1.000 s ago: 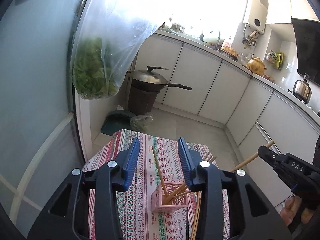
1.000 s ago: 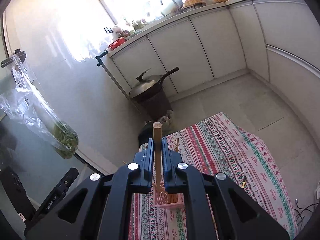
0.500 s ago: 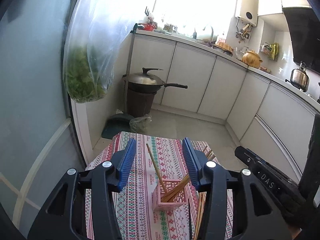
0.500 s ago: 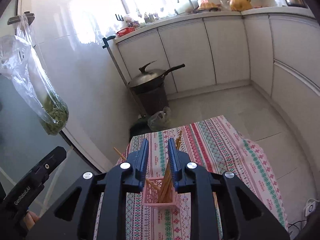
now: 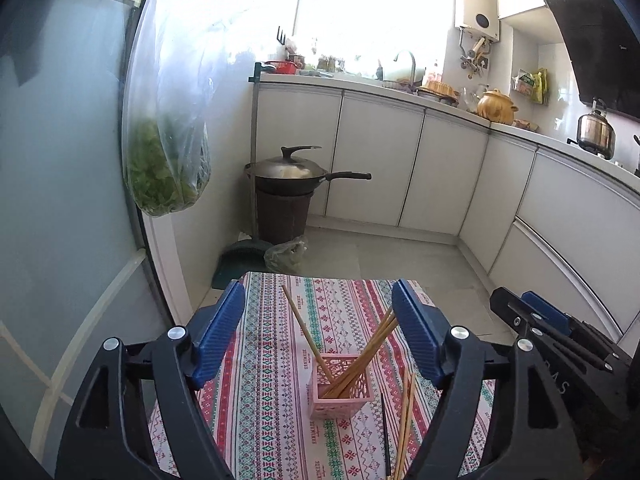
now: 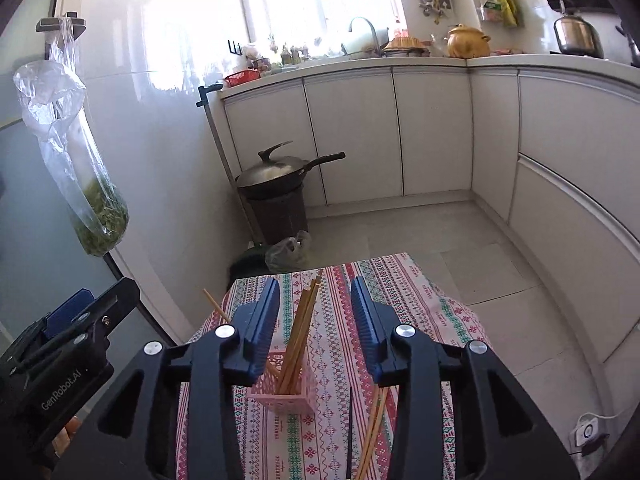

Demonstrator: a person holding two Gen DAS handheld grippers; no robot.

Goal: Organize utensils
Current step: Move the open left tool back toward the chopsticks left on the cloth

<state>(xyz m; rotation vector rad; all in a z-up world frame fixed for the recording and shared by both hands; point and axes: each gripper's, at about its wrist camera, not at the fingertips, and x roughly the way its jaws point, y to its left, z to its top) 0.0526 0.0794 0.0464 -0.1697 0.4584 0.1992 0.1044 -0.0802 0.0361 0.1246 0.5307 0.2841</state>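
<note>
Your right tool (image 6: 315,316) has let go — a second ago it was clamped on one wooden chopstick, and now its jaws, which have just been opening, stand apart with nothing pressed between them. That chopstick now leans with the others in the pink holder (image 6: 284,394) on the patterned desk (image 6: 420,300). Your left tool (image 5: 318,334) has also just widened and is empty. Loose chopsticks (image 5: 405,420) lie on the cloth at about four o'clock from the holder, just beside it.
</note>
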